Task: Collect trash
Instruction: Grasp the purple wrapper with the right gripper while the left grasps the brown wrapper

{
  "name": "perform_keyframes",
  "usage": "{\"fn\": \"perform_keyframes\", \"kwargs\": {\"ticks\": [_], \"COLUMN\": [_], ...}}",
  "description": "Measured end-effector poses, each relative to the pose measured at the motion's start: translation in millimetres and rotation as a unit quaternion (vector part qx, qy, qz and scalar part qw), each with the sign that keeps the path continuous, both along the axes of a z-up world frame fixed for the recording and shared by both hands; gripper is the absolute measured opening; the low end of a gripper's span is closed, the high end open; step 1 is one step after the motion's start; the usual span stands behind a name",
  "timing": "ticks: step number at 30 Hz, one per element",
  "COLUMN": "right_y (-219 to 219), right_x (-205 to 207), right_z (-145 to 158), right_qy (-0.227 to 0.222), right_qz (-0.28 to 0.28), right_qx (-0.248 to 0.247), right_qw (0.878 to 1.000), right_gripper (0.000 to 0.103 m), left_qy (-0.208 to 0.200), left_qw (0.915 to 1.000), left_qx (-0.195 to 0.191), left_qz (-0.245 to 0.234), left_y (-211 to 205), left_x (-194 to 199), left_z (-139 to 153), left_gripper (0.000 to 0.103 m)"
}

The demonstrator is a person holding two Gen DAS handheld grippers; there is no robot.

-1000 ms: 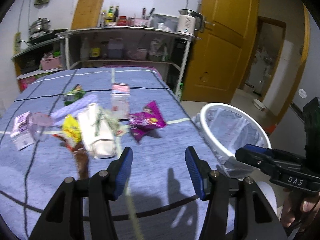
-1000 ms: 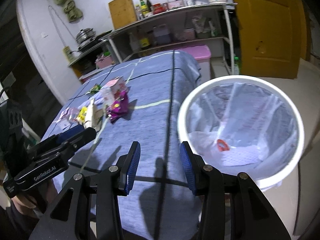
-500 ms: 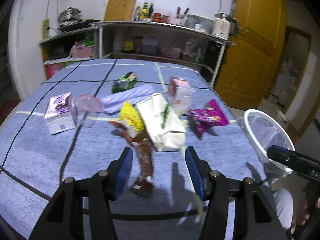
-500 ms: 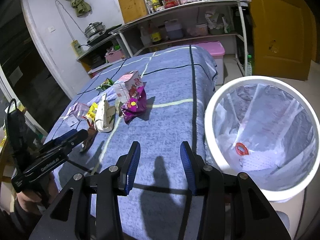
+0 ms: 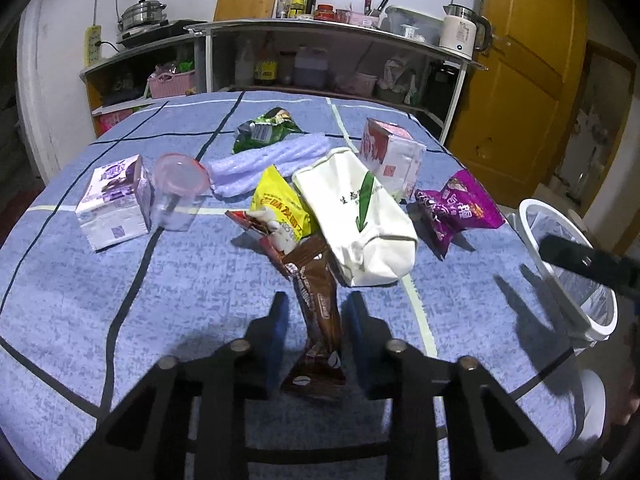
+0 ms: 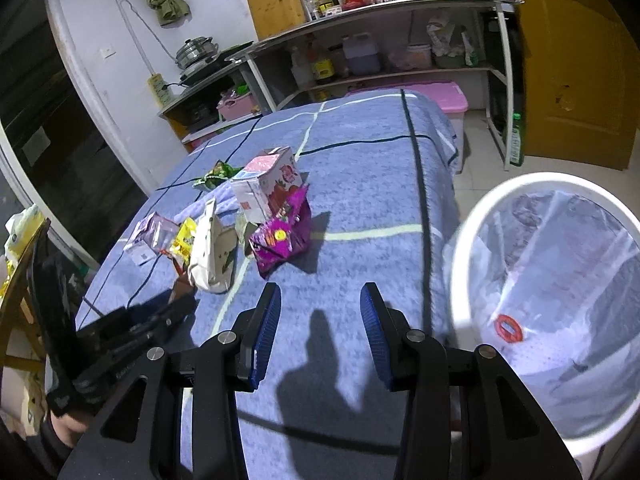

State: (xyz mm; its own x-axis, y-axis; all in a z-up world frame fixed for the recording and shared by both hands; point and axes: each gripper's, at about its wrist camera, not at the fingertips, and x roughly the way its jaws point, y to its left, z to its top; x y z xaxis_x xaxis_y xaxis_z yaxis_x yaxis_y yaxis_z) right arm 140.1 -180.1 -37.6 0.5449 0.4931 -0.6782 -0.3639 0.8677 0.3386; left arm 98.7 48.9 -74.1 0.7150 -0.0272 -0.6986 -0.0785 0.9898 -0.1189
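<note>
The step in hand looks like the pick-up of one piece of trash from the blue checked surface (image 5: pixel 120 280), where a heap of packaging lies near the middle and a white bin (image 6: pixel 472 240) with a clear liner stands just off the edge to the right. The left hand-held gripper (image 5: pixel 316 312) sits low over the near end of the heap, its jaws closing around a long brown wrapper (image 5: pixel 318 304) that lies between them; whether the pads already press on it I cannot tell. The right hand-held gripper (image 6: pixel 320 320) hovers open and empty over bare cloth, between the heap and the bin.

Next, I judge, the left jaws need to finish pinching the wrapper, lift it clear of its neighbours, then carry it across to the bin.

The wrapper is thin, crumpled and glossy, its far end tucked under a white pouch (image 5: pixel 356 216) and a yellow packet (image 5: pixel 280 204), so it may drag them.
</note>
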Motion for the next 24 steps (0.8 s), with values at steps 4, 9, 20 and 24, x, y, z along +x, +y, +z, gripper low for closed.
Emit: {"fn": "perform_keyframes", "kwargs": {"ticks": [4, 9, 20, 24], "right_y": [13, 28, 44, 44], "right_x": [15, 33, 55, 51], "right_z": [-3, -7, -16, -11], "right_qy": [0.006, 0.012, 0.034, 0.019], "right_qz": [0.012, 0.021, 0.027, 0.027], "right_qx": [0.005, 0.008, 0.010, 0.006], "right_qw": [1.000, 1.000, 0.999, 0.999], "right_gripper": [0.043, 0.043, 0.042, 0.024], "left_qy": [-0.001, -0.005, -0.014, -0.016], "left_qw": [1.0000, 0.9998, 0.9994, 0.9993], "left_qx": [-0.006, -0.017, -0.028, -0.028], "left_qz": [-0.004, -0.010, -0.019, -0.017], "left_y": [1, 4, 4, 5], "left_x": [-2, -6, -6, -7], "left_z": [1, 3, 9, 11], "left_gripper": [0.020, 0.017, 0.017, 0.017]}}
